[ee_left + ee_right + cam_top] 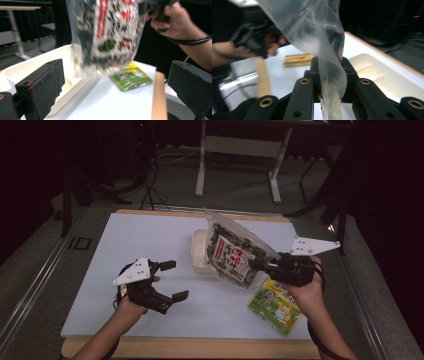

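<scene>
So the right gripper (pixel 256 264) is clamped on the edge of a snack bag (pixel 233 254), dangling it just over the white tray (pixel 198 251). The left gripper (pixel 172 281) has its jaws wide open with nothing in them. Looks like the bag's getting put in the tray, so next is probably lowering it in and releasing.

The room is dim, its surroundings nearly black, and only the white table (pixel 150 270) catches soft light from above. Shadows on it are faint. The high view is grainy but steady. In the left gripper view the snack bag (pixel 107 35) is smeared by motion blur. The right gripper view shows its clear plastic (pixel 317 32) soft and out of focus, with a glossy sheen.
</scene>
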The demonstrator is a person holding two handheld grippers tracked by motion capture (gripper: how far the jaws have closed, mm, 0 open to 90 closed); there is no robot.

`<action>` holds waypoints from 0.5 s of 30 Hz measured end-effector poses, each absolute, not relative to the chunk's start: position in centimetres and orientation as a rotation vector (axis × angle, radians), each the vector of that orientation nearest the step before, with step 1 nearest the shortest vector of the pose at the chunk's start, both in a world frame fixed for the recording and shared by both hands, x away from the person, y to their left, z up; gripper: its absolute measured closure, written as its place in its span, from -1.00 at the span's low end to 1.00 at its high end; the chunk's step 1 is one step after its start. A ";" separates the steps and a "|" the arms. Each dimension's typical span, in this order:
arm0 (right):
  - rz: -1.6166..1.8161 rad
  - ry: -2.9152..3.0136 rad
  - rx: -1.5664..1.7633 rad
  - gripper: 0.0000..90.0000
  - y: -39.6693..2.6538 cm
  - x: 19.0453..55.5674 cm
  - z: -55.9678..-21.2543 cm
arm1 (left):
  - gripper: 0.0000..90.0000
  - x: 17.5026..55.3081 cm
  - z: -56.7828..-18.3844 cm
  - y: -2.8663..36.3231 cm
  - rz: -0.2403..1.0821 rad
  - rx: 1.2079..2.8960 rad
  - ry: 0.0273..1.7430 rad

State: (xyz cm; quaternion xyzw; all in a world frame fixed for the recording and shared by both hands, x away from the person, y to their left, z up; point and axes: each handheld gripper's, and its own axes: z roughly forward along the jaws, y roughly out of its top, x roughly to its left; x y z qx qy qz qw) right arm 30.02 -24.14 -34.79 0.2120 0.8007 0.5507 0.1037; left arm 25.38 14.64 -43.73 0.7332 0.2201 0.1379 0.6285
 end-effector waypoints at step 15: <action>1.551 2.147 0.878 0.71 -23.9 34.7 -36.0 | -0.97 23.0 -47.5 15.2 0.369 1.716 0.597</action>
